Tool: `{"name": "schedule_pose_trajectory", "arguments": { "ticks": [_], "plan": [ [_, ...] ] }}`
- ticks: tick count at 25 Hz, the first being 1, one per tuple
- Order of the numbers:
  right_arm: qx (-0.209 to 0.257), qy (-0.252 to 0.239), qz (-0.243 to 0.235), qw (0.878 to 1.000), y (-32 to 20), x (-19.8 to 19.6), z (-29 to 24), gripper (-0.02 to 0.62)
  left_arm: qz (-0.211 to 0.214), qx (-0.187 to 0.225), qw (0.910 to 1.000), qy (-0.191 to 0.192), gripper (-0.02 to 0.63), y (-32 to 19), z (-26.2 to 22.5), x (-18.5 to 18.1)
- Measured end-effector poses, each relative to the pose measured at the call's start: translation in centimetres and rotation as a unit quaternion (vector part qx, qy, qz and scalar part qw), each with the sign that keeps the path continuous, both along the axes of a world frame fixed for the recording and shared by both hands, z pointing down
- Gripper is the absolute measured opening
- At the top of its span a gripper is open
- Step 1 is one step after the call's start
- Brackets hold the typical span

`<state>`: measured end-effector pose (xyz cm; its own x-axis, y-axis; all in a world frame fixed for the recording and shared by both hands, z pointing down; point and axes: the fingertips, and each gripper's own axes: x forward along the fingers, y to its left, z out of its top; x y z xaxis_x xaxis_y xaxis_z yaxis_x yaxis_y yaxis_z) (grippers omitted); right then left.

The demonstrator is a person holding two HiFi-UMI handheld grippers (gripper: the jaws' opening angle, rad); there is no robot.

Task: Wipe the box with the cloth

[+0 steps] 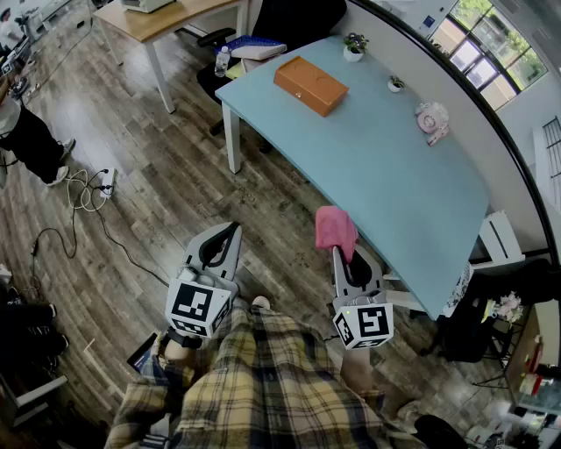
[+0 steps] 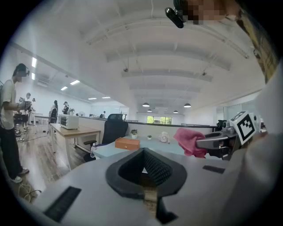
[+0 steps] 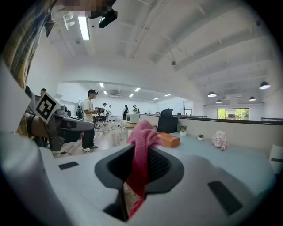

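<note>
Approach is the step in hand: the right gripper [image 1: 344,256] has its jaws clamped on the pink cloth [image 1: 336,230], a fold standing out past the tips, while the left gripper [image 1: 233,230] is closed on nothing. The box [image 1: 310,84] lies well ahead of both, on the far end of the table [image 1: 394,175] — not yet touched. Next, I judge, the cloth must be carried forward and laid down onto the lid. The head view shows that gap; only the right gripper view shows the cloth pinched deep between the pads.

A pale blue table [image 1: 412,202] stood on a wood-plank floor [image 1: 149,167]. Windows [image 1: 491,53] ran behind it. A wooden desk [image 1: 166,19] stood nearby.
</note>
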<state>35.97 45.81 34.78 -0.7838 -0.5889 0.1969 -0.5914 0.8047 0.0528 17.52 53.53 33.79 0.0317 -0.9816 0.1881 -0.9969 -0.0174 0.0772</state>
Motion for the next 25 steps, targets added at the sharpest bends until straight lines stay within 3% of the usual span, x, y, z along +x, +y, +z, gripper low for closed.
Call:
{"name": "schedule_pose_trajectory", "arguments": {
  "ticks": [10,12,13,25],
  "plan": [
    [-0.019,-0.023,-0.023,0.999,1.7,1.7,0.8,0.071,-0.031,-0.006,0.9995,-0.007,-0.008,2.6,0.7,1.9],
    [-0.023,-0.023,-0.030,0.999,1.9,1.7,1.0,0.071,-0.030,-0.009,0.9995,-0.001,0.088,2.8,0.8,2.1],
    [-0.024,-0.022,-0.033,0.999,1.9,1.5,1.1,0.071,-0.030,-0.010,0.9995,0.002,0.095,2.8,0.8,2.0],
    [-0.021,-0.017,-0.030,0.999,-2.2,-5.3,1.6,0.071,-0.017,0.000,0.9998,0.011,0.187,-2.2,1.4,-4.9]
  ]
}}
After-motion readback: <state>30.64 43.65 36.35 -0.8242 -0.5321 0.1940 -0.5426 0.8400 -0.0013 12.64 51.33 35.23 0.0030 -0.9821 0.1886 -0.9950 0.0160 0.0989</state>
